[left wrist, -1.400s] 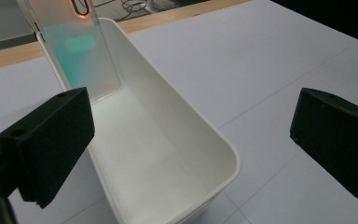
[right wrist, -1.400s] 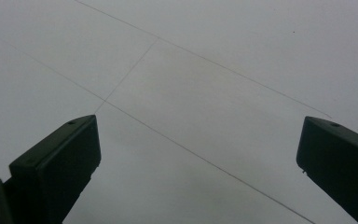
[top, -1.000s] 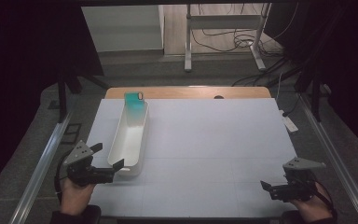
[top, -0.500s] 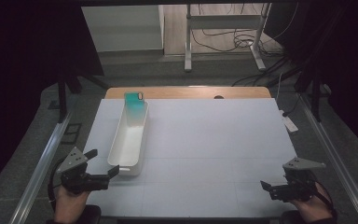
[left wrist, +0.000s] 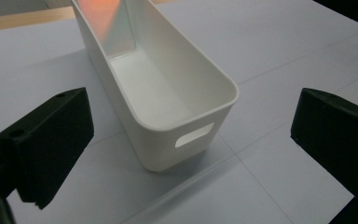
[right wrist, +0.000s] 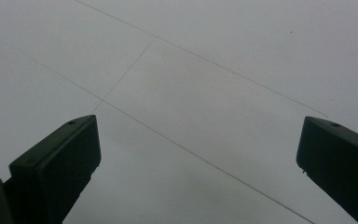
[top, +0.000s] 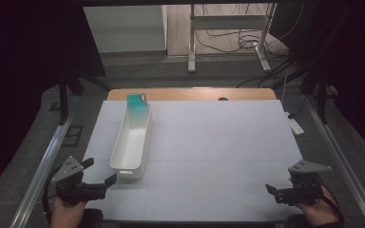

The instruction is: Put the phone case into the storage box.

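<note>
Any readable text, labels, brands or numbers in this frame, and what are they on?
None can be read.
White bin: plain walls, no label on the end with the handle slot.
Teal phone case at its far end: no marking legible.
White table cover: only thin grid lines.
Left gripper and right gripper: no lettering visible.

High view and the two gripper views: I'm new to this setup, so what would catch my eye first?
A long white bin stands on the left half of the white table, with a teal phone case leaning at its far end. The left gripper sits just off the bin's near end, jaws wide open and facing it. The right gripper rests open at the near right corner.
</note>
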